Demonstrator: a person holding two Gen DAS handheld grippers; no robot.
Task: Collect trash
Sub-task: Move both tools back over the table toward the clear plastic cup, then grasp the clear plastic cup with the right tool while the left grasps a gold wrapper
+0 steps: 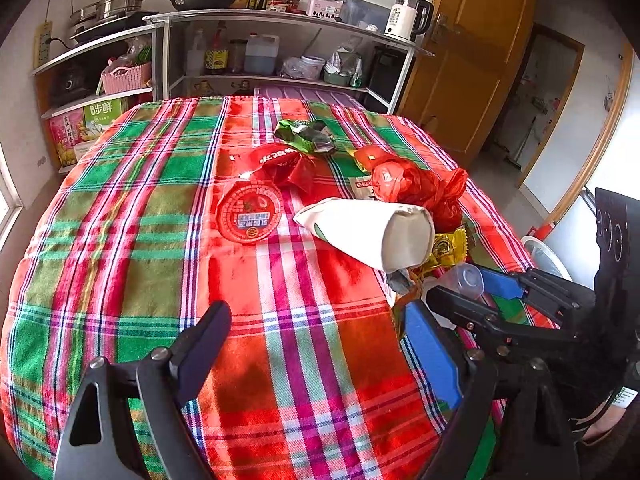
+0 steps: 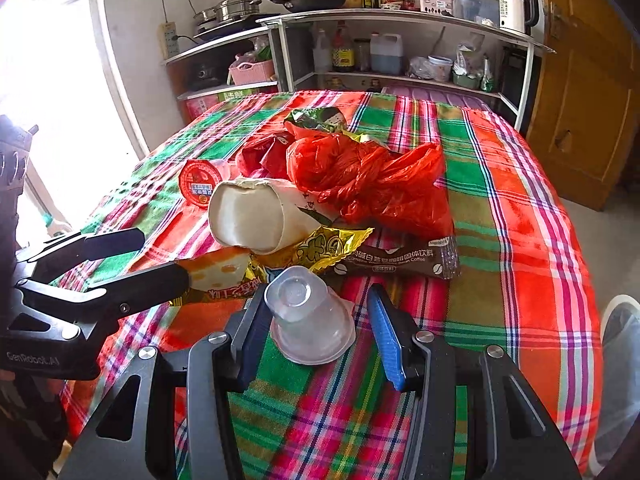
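A pile of trash lies on the plaid tablecloth (image 1: pixel 120 208): a white paper cup on its side (image 1: pixel 372 236), a red plastic bag (image 2: pixel 360 176), a red round lid (image 1: pixel 249 213), a green wrapper (image 1: pixel 308 136), a gold wrapper (image 2: pixel 320 250) and a brown coffee sachet (image 2: pixel 400 260). A clear plastic cup (image 2: pixel 310 320) stands upside down between the open fingers of my right gripper (image 2: pixel 316 338), left finger close to it. My left gripper (image 1: pixel 316 348) is open and empty over the cloth; in the right wrist view it (image 2: pixel 160 258) reaches in from the left beside the paper cup (image 2: pixel 256 216).
Shelves (image 1: pixel 256 76) with pots, bottles and a kettle (image 1: pixel 408 16) stand behind the table. A wooden cabinet (image 1: pixel 472 64) is at the right. A white bin rim (image 1: pixel 548 256) shows beyond the table's right edge.
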